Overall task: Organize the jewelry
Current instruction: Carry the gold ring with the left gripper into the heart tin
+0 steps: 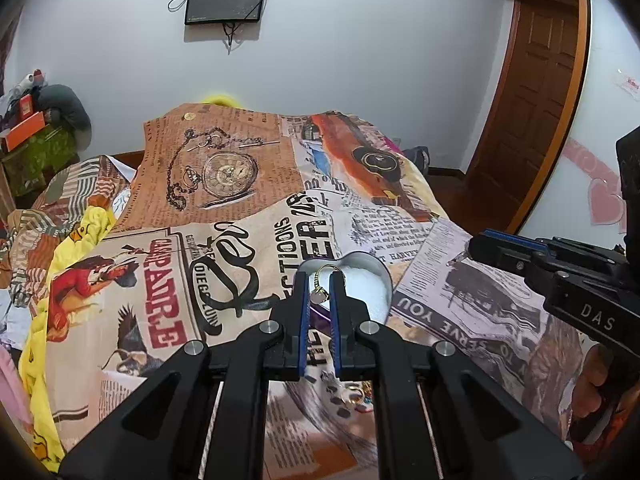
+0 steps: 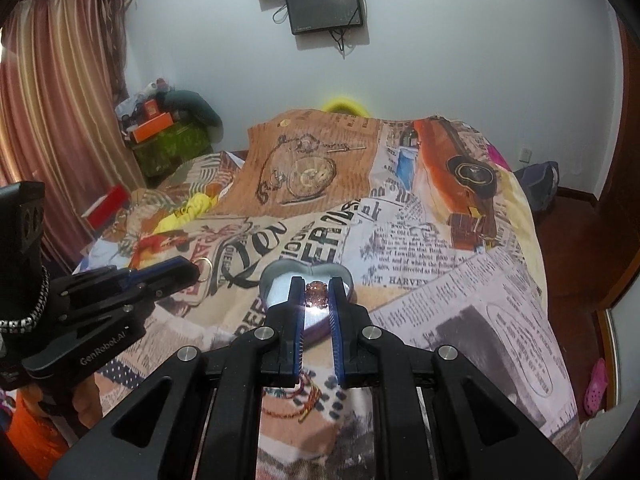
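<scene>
Heart tin (image 2: 340, 274) sits on bed (image 2: 460, 280), lid off. Left gripper (image 1: 320, 286) jaws clamp gold ring (image 1: 322, 280) over the tin. Right gripper (image 2: 316, 292) jaws grip reddish gem piece (image 2: 317, 294), also above the tin.

Two rings (image 1: 326, 282), one heart tin (image 1: 376, 276)

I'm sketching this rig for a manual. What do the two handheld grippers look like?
Both are matte black, with angular linkage arms, silver round pivot pins and blue ribbed pads lining the fingers. The left gripper reads "GenRobot.AI" in white on its side, seen from the right wrist, and a black-and-white braided cord hangs by it. The right gripper shows white letters "DAS" on its body.
</scene>
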The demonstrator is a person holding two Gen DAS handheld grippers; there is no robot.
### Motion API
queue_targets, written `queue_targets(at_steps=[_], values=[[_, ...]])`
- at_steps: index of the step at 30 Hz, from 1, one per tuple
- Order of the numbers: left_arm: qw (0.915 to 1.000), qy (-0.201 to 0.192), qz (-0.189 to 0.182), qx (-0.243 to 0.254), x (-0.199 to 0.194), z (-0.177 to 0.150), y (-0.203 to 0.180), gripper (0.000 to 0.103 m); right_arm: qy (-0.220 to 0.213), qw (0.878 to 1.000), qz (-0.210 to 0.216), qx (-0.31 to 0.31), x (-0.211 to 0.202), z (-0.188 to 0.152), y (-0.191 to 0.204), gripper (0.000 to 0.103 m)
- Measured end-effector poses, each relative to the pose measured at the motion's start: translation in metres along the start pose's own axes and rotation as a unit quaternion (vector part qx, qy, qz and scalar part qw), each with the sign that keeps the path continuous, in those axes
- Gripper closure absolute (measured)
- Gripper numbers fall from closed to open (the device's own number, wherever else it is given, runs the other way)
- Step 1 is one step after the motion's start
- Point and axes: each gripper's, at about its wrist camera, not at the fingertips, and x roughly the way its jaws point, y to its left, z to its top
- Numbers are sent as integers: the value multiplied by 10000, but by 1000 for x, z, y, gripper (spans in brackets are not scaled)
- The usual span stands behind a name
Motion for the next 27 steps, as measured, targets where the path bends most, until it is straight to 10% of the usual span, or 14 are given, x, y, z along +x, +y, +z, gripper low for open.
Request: queue_targets(at_steps=[27], values=[[9965, 810, -216, 42, 87, 3, 4, 95, 727, 9970, 250, -127, 80, -2, 0, 92]])
